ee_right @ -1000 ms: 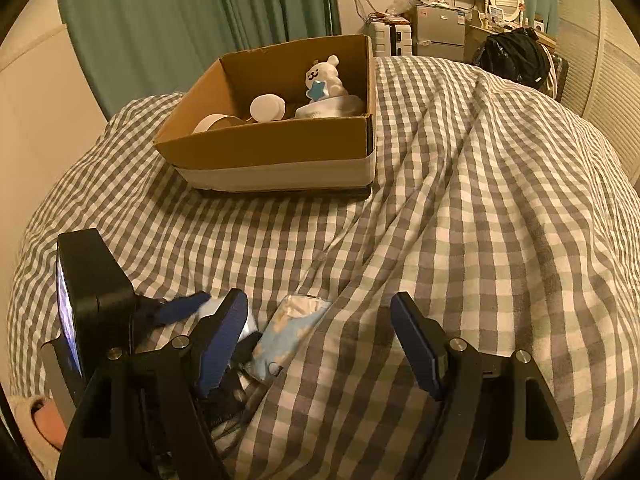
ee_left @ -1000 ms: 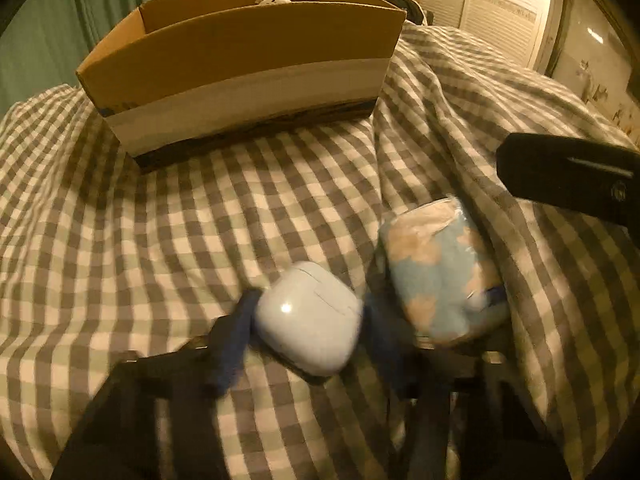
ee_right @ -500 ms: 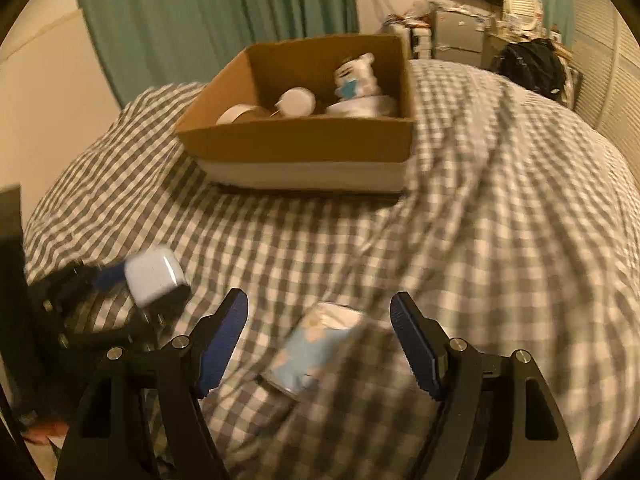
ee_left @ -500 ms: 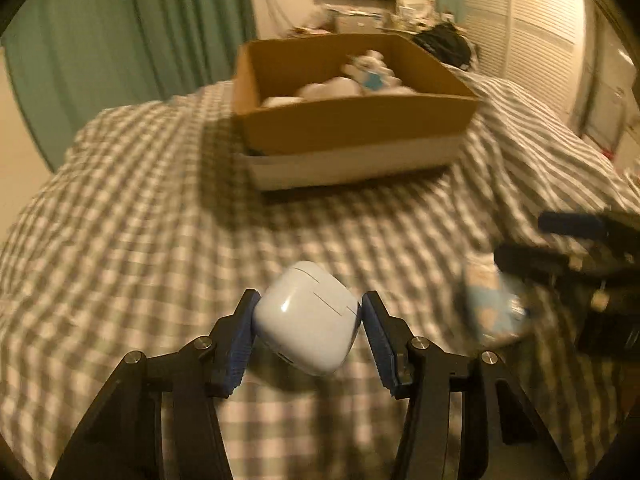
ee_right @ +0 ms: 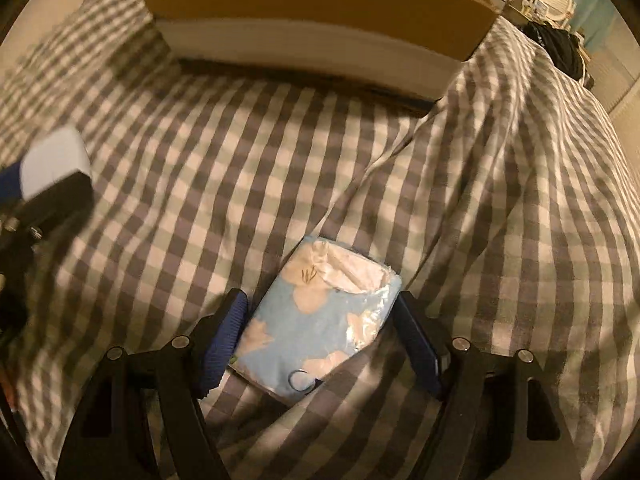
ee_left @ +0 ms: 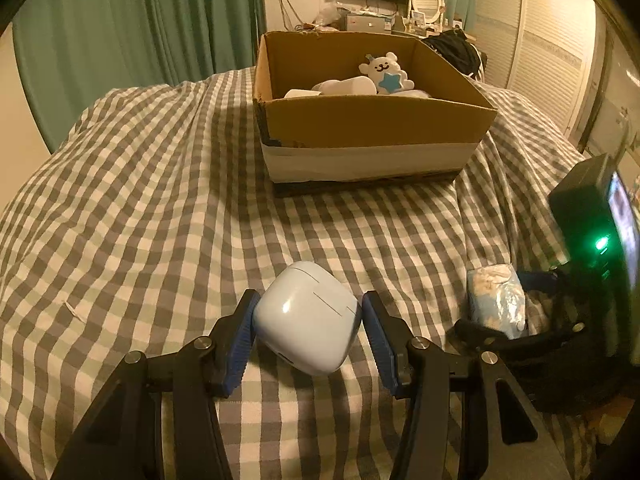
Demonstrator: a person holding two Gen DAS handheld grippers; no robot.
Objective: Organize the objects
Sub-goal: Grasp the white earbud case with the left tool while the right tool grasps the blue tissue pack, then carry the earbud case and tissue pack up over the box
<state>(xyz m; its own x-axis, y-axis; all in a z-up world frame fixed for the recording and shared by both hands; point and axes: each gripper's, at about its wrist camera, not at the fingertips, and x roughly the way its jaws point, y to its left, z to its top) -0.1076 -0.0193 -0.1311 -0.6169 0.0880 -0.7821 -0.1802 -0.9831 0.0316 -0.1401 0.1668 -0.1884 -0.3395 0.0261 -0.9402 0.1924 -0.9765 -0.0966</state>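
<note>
My left claw (ee_left: 308,322) is clenched on a smooth, pale blue, rounded plastic earbud case (ee_left: 307,322), lifted above the grey-and-white checked bedspread (ee_left: 160,200). The open brown cardboard box (ee_left: 372,120) sits at twelve o'clock, slightly toward one, already holding a white bear toy with a blue star (ee_left: 385,73). I judge the case light and rigid but slippery; the pads press its flat sides, which seems the right hold.

My right claw (ee_right: 320,336) is released, its blue pads straddling a soft blue-and-white plastic tissue pack (ee_right: 316,320) that lies on the bedspread, the box at twelve o'clock. The pack looks light, squashy and crinkly; I would pinch across its middle, on the long sides, so that it does not fold or slide.
</note>
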